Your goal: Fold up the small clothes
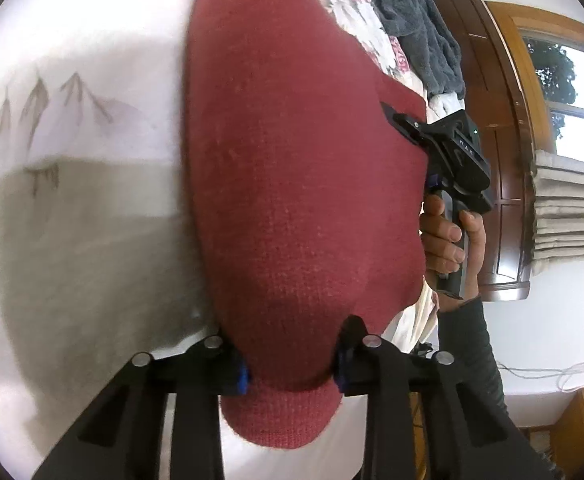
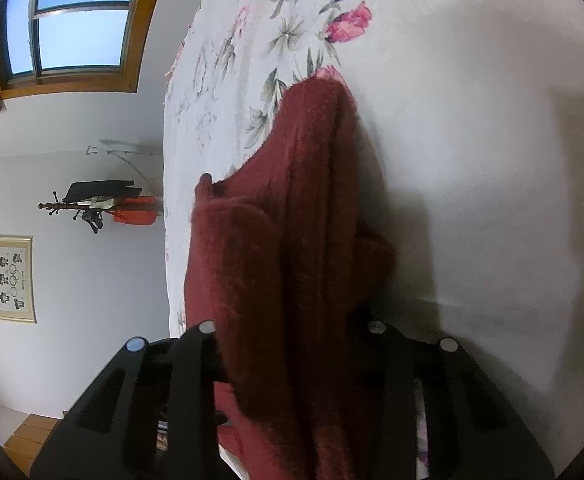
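Observation:
A dark red knitted garment (image 1: pixel 292 168) hangs stretched between both grippers above a white bed sheet (image 1: pixel 92 208). My left gripper (image 1: pixel 292 372) is shut on one of its edges, the knit bunched between the blue-padded fingers. In the left wrist view my right gripper (image 1: pixel 395 120), held by a hand (image 1: pixel 443 236), pinches the far edge of the garment. In the right wrist view the red knit (image 2: pixel 292 248) fills the space between the fingers of my right gripper (image 2: pixel 292 360) and hangs in folds; the fingertips are hidden by it.
A floral bedspread (image 2: pixel 252 60) covers the bed further on, with a grey fleece item (image 1: pixel 423 36) lying on it. A wooden wardrobe (image 1: pixel 503 152) and window (image 1: pixel 571 92) stand behind. A coat stand (image 2: pixel 92 208) and framed picture (image 2: pixel 14 278) are by the wall.

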Available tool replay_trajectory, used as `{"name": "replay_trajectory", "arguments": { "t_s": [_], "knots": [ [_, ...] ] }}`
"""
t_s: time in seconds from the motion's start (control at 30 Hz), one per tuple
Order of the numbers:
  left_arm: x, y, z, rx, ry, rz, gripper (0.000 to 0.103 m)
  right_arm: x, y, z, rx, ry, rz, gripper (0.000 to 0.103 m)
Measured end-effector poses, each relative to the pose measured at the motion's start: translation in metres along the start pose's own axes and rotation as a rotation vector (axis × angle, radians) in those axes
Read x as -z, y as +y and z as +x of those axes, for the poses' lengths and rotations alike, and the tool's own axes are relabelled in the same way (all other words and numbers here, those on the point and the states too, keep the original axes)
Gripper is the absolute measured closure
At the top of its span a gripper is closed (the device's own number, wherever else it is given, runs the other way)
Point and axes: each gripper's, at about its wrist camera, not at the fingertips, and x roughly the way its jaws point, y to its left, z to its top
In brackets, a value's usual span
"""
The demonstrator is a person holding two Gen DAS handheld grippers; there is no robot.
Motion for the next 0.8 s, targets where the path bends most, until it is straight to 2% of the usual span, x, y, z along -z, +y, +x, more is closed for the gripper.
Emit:
{"name": "replay_trajectory", "arguments": {
  "t_s": [0.43, 0.8],
  "knots": [
    [0.007, -0.012, -0.032, 0.015, -0.054, 0.049, 0.081, 0.020, 0.051, -0.005, -0.016, -0.037, -0.033, 0.074],
    [0.038, -0.011, -0.085, 0.008, -0.112, 0.075, 0.081, 0.049, 0.101, 0.013, -0.030, -0.009, -0.079, 0.075]
  ]
}}
